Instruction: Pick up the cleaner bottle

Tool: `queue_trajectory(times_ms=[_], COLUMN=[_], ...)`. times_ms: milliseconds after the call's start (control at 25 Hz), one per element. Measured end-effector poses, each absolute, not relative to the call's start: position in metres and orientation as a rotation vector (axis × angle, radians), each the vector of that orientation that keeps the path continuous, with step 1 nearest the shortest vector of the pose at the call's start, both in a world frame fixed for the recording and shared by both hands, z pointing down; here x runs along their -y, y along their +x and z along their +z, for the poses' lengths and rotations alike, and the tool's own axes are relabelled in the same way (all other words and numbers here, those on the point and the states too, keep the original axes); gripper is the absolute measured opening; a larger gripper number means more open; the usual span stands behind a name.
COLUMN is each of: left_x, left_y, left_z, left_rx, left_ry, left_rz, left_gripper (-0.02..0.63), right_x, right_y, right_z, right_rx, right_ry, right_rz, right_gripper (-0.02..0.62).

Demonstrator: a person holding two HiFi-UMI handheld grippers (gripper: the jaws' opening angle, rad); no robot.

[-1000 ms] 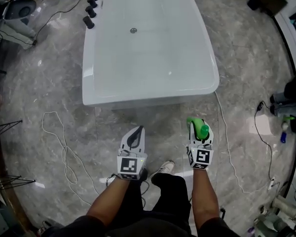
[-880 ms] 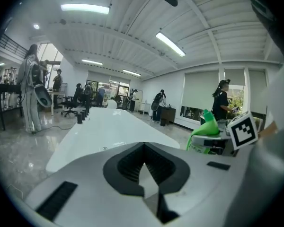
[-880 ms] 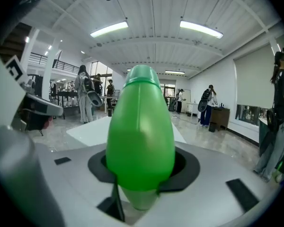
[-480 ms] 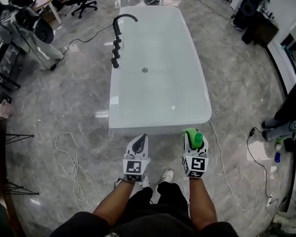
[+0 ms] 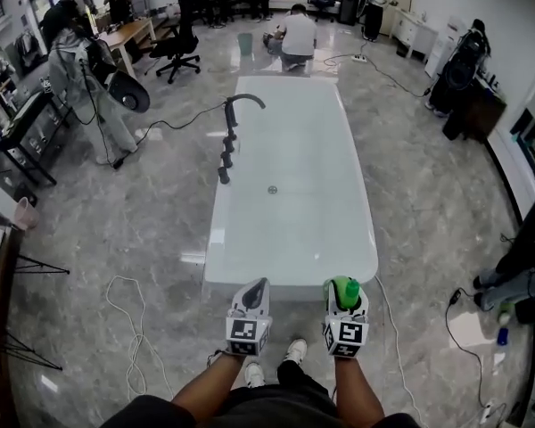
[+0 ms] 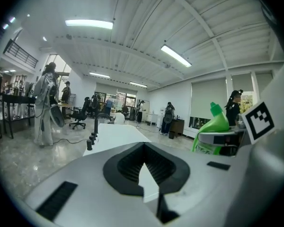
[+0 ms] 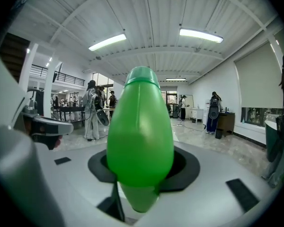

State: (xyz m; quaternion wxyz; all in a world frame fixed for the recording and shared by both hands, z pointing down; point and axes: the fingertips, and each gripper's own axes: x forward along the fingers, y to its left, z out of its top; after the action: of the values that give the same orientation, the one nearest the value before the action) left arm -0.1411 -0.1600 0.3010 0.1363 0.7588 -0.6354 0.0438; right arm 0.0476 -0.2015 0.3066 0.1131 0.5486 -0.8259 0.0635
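We see long white bathtub (image 5: 290,230) ahead, black faucet (image 5: 229,132) standing at its left rim, spout arching over basin, round drain (image 5: 272,189) mid-basin. Grey marble floor (image 5: 143,212) all round. White cable (image 5: 132,328) looped on floor, left of tub's near end. Farther off we note office chair (image 5: 180,47), bench (image 5: 129,34), person crouching (image 5: 297,36) beyond tub. Ceiling strip light (image 6: 89,24) lit.

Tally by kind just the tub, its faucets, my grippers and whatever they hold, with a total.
bathtub: 1
faucet: 1
cleaner bottle: 1
grippers, left gripper and right gripper: 2
Total: 5
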Motion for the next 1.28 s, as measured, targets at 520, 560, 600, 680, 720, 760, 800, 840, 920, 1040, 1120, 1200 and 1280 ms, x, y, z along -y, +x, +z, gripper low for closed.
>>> queue_trajectory(times_ms=[520, 560, 600, 680, 720, 760, 800, 840, 920, 1040, 1120, 1200, 1280], left_x=[0.221, 0.224, 0.227, 0.231, 0.233, 0.236, 0.238, 0.24, 0.242, 0.246, 0.247, 0.249, 0.249], left_y=[-0.127, -0.126, -0.125, -0.122, -0.122, -0.123, -0.125, -0.127, -0.133, -0.143, -0.148, -0.155, -0.16], left_z=[0.258, 0.26, 0.259, 0.252, 0.25, 0.248, 0.245, 0.241, 0.234, 0.225, 0.223, 0.221, 0.221], left_rx=[1.998, 1.995, 1.992, 1.98, 1.973, 1.971, 1.971, 1.971, 1.973, 1.98, 1.977, 1.982, 1.988], left_ry=[2.146, 2.146, 2.15, 2.164, 2.168, 2.176, 2.186, 2.196, 2.206, 2.217, 2.227, 2.231, 2.23], left_rz=[0.084, 0.095, 0.095, 0.076, 0.071, 0.067, 0.063, 0.059, 0.045, 0.037, 0.044, 0.037, 0.023], left_gripper=[0.006, 0.006, 0.006, 0.005, 0.006, 0.006, 0.006, 0.006, 0.006, 0.006, 0.006, 0.006, 0.006], right_x=[0.277, 0.281, 0.284, 0.288, 0.291, 0.294, 0.295, 0.296, 0.297, 0.3, 0.3, 0.301, 0.3], right_y=[0.056, 0.056, 0.056, 0.054, 0.053, 0.051, 0.049, 0.047, 0.042, 0.033, 0.027, 0.02, 0.016], right_z=[0.265, 0.263, 0.261, 0.257, 0.254, 0.251, 0.249, 0.246, 0.242, 0.233, 0.231, 0.229, 0.227], right_rx=[2.534, 2.53, 2.527, 2.533, 2.536, 2.537, 2.537, 2.535, 2.532, 2.545, 2.551, 2.559, 2.556], right_ry=[1.529, 1.532, 1.534, 1.526, 1.523, 1.526, 1.533, 1.535, 1.525, 1.539, 1.525, 1.522, 1.524], right_rz=[0.083, 0.078, 0.081, 0.06, 0.039, 0.033, 0.038, 0.032, 0.003, 0.036, 0.007, 0.012, 0.014], right_gripper=[0.192, 0.192, 0.192, 0.192, 0.192, 0.192, 0.192, 0.192, 0.192, 0.192, 0.192, 0.192, 0.192])
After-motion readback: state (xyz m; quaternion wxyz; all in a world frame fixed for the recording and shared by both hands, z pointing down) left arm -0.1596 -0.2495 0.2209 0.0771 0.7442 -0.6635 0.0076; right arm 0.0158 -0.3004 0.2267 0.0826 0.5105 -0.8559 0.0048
